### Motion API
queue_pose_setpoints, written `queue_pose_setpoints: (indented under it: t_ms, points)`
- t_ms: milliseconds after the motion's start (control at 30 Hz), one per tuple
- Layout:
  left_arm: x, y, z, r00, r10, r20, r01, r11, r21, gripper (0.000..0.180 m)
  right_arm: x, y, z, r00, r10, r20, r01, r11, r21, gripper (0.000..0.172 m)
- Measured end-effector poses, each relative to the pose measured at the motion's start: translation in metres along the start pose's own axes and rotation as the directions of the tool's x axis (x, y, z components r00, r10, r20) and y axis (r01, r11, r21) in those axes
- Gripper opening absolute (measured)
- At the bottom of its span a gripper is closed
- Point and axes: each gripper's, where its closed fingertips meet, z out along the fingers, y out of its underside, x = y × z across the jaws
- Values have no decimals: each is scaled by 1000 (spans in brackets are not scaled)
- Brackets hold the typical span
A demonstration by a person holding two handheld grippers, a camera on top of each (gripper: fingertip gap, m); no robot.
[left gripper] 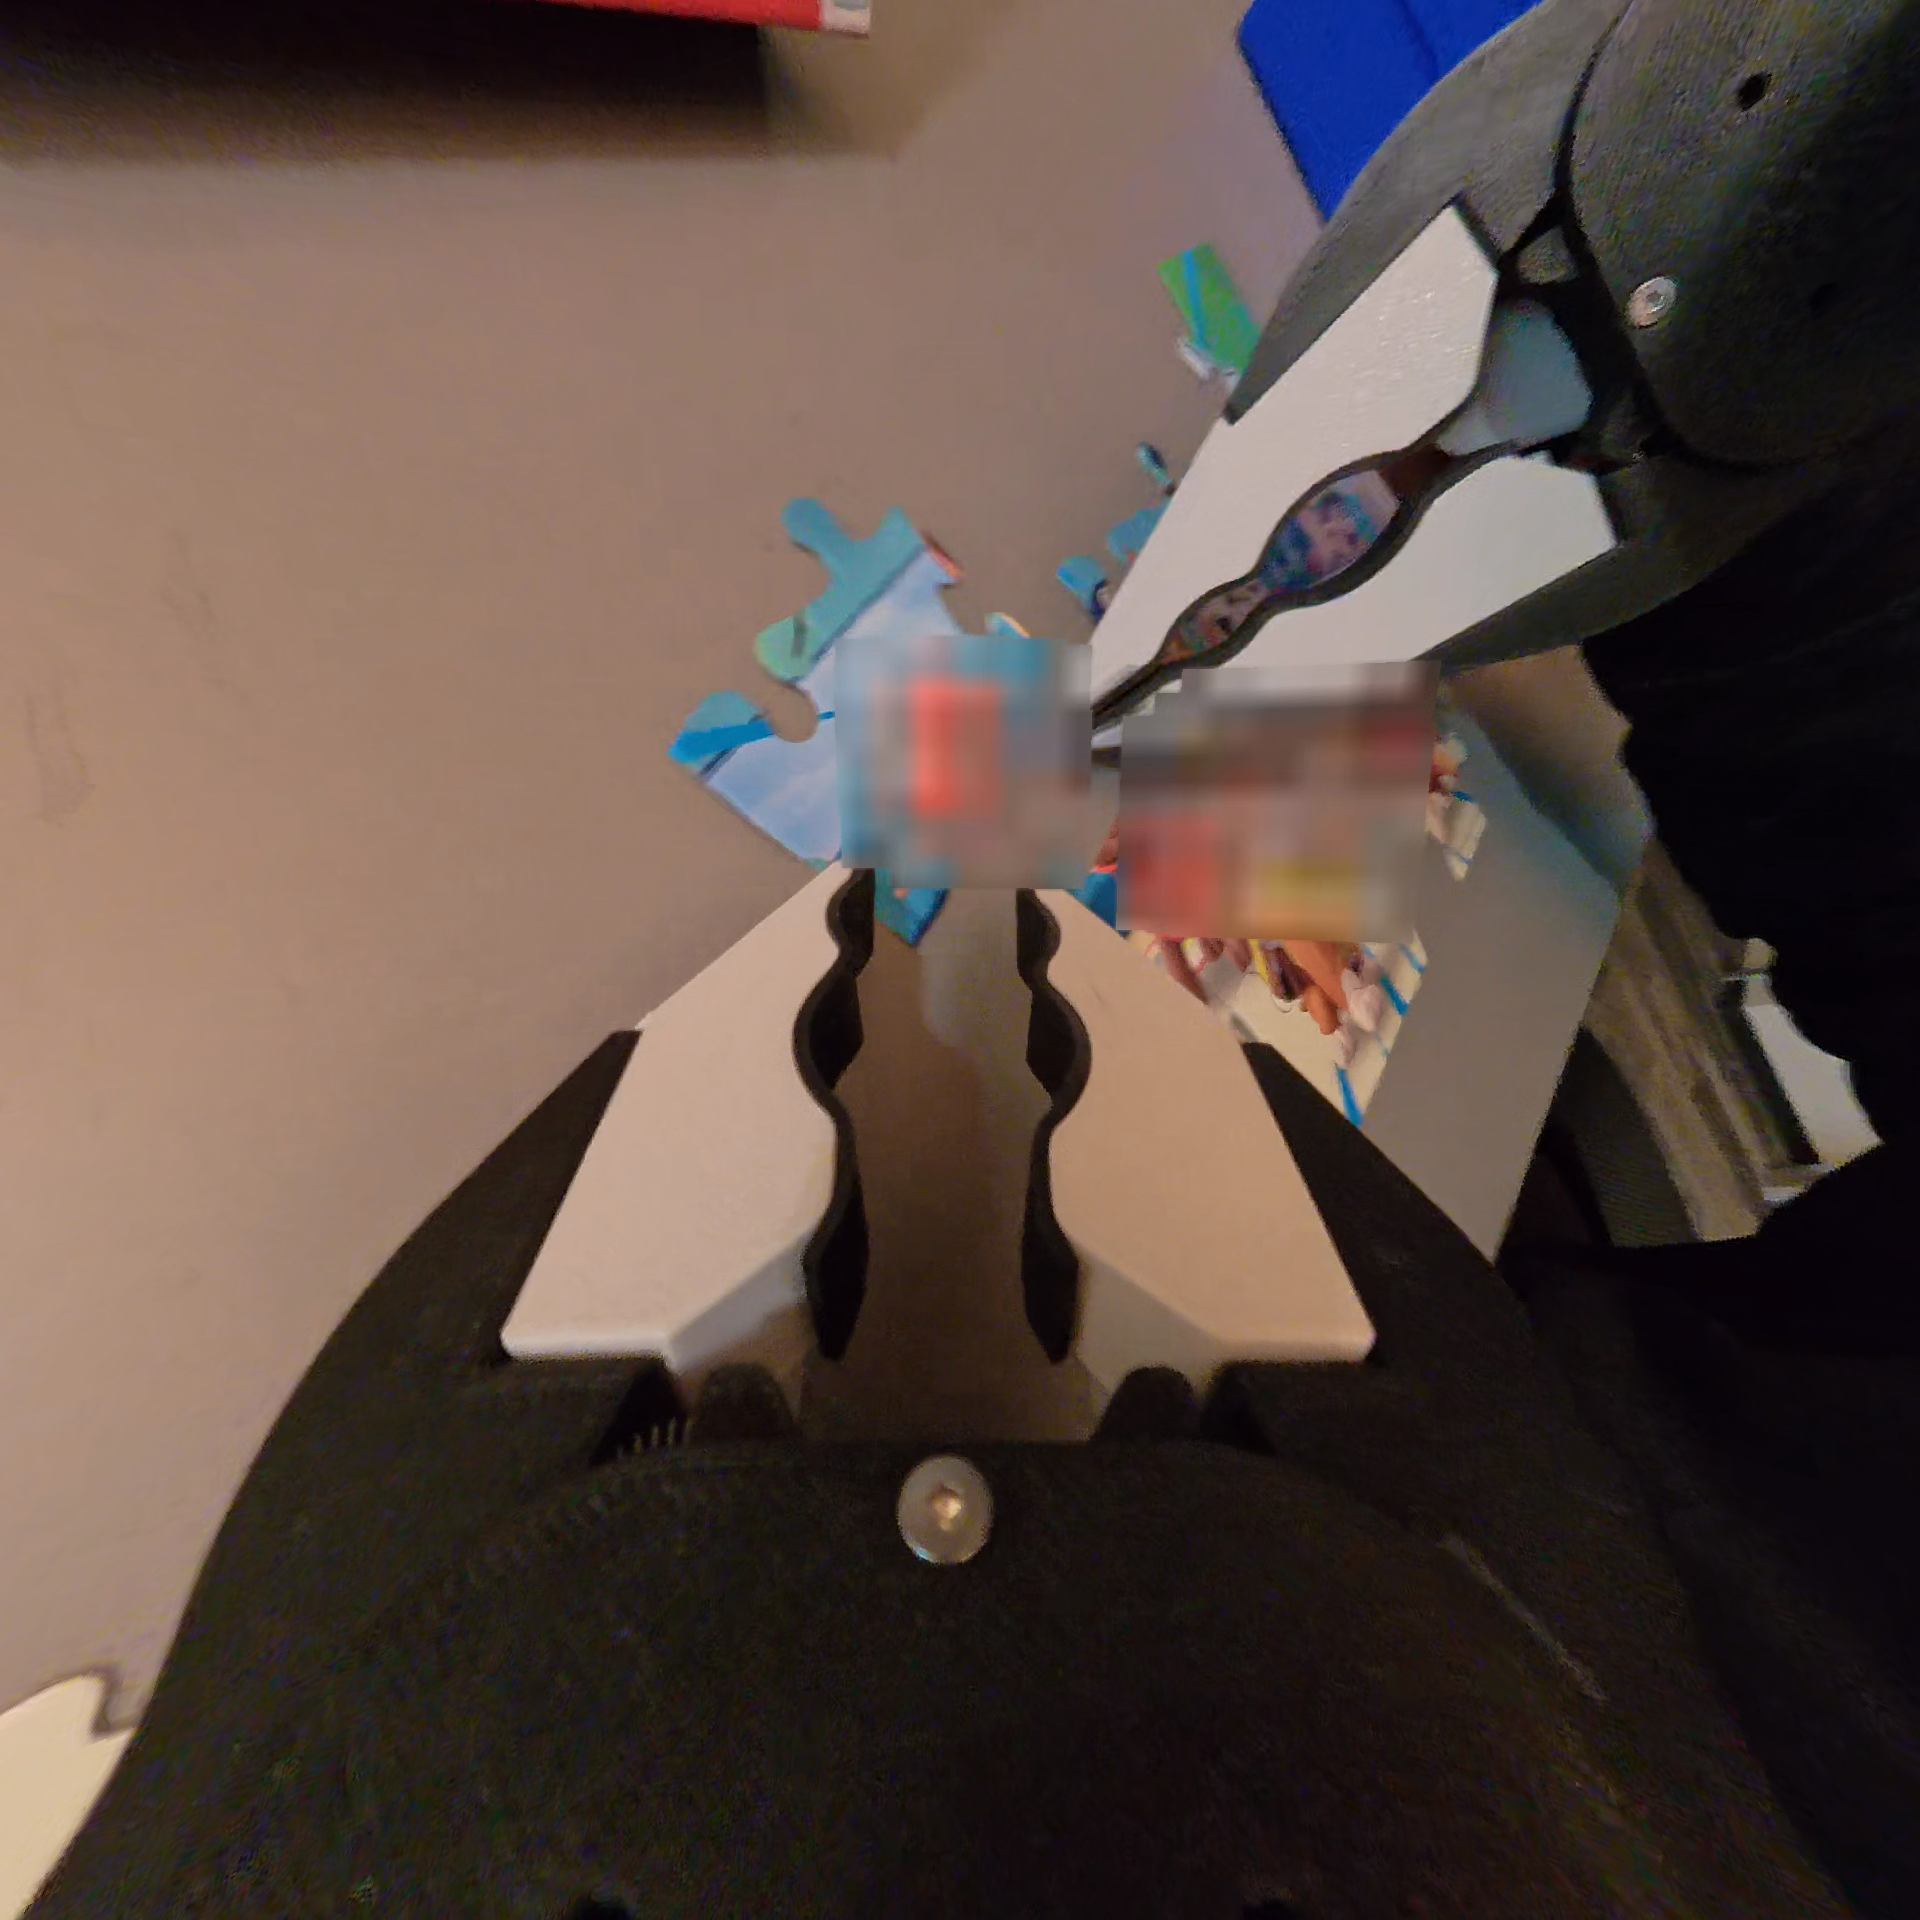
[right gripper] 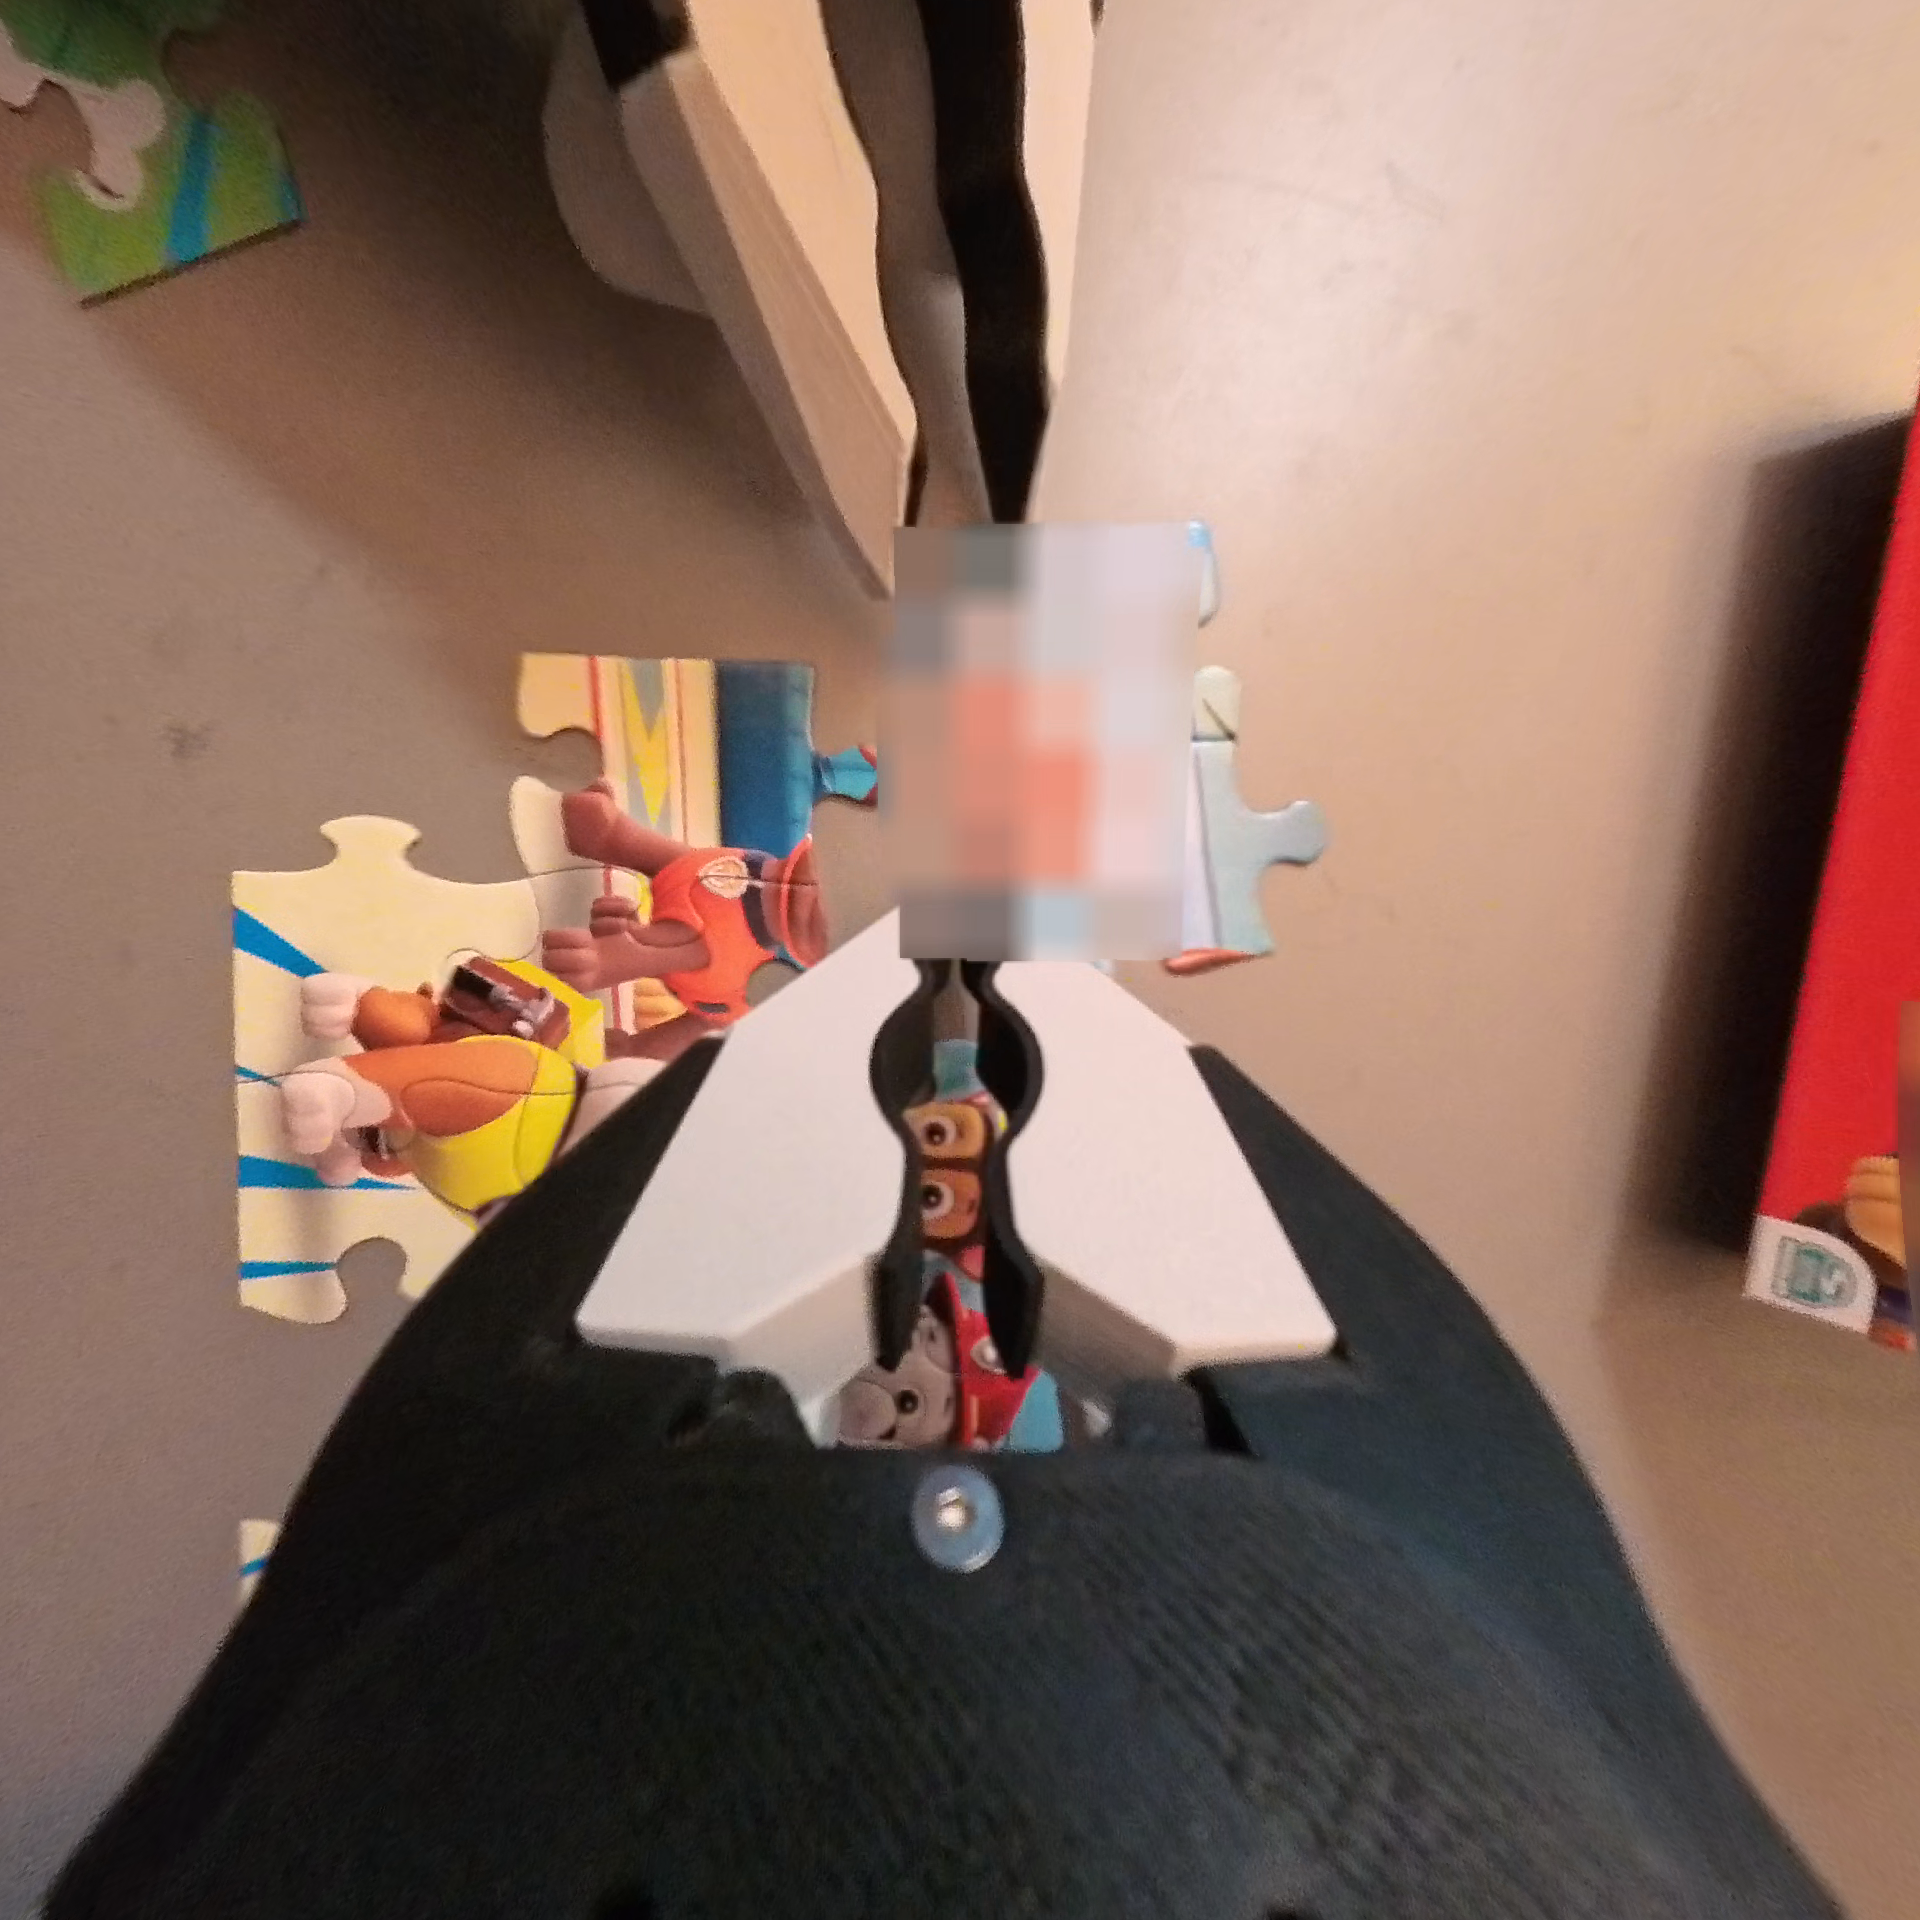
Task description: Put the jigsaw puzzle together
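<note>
A partly joined cartoon jigsaw (right gripper: 416, 987) lies flat on the tan table (right gripper: 1455, 416). It also shows in the left wrist view (left gripper: 1299, 977). A sky-blue edge piece (left gripper: 821, 644) sits at its left end, pale blue in the right wrist view (right gripper: 1247, 831). My left gripper (left gripper: 940, 914) is open, with its tips just above that piece's near corner and nothing pressed between the pads. My right gripper (right gripper: 951, 977) is shut, its tips down on the puzzle's middle. The picture shows through the wavy gaps between its pads. From the left wrist view the right gripper (left gripper: 1107, 717) comes in from the upper right.
A loose green piece (right gripper: 177, 208) lies apart from the puzzle, also in the left wrist view (left gripper: 1210, 301). The red puzzle box (right gripper: 1849, 831) stands at the right. A blue object (left gripper: 1340, 94) sits at the back. A pale piece (left gripper: 42, 1766) lies at the lower left. Some 6 cm of space lies between my two pairs of fingers. The partly joined cartoon jigsaw (right gripper: 416, 987) lies around 11 cm away from my right fingertips. My left wrist view (left gripper: 1310, 1014) looks at it from another angle.
</note>
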Motion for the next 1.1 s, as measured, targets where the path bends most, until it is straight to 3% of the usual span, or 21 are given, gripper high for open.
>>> queue_pose_setpoints:
  t_ms: [133,267,367,467,567,667,767,900,1100]
  points:
    - [8,0,5,1000,8,-26,-8,1000,-12,26,-2,11,-5,1000,16,-5,-17,997,-79,11]
    - [2,-1,5,1000,27,8,-27,1000,-9,28,3,5,-12,999,31,-43,-31,999,-9,11]
    - [-5,-7,-1,996,81,37,-81,997,4,40,10,9,-12,996,84,-40,-84,996,6,22]
    - [-15,-15,-6,969,221,107,-221,975,-16,55,13,9,-12,993,107,-57,-106,994,22,24]
    - [-22,-18,-2,909,395,133,-386,918,-86,71,13,1,-18,988,118,-102,-109,990,89,22]
    - [-25,-16,9,816,566,116,-546,821,-166,82,6,-1,-27,979,148,-140,-126,979,158,19]
    - [-29,-12,21,755,652,72,-622,746,-238,87,-3,5,-34,969,185,-165,-151,969,197,18]
    - [-25,-13,29,758,652,-26,-635,729,-256,80,-18,17,-37,957,232,-177,-190,956,224,18]
    - [-21,-16,34,742,667,-67,-657,705,-268,58,-32,28,-39,942,278,-185,-225,938,262,18]
